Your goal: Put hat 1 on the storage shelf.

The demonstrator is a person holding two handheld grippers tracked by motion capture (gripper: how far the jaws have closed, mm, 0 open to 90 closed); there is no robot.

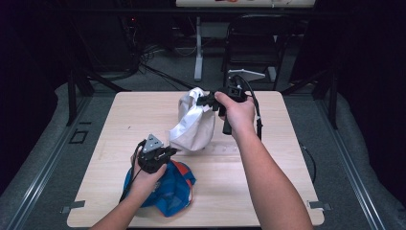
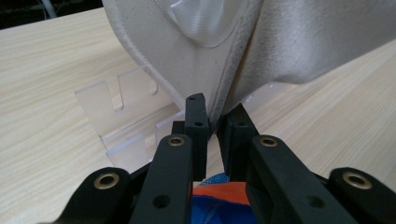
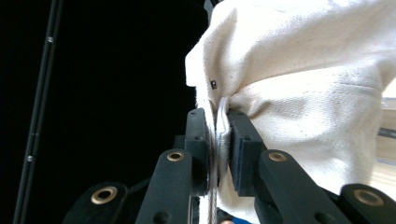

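left gripper pinching white cloth edge, table

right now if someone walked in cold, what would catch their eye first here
The white cap held up over the middle of the table, pinched between both tools: the right tool grips its top edge, the left tool its lower edge. Next, the blue and orange cap lying at the table's near left, under the left hand.

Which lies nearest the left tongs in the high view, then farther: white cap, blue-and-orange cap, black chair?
1. Blue-and-orange cap, directly beneath the left tongs.
2. White cap, just right; too close to call against the first.
3. Black chair, beyond the table.
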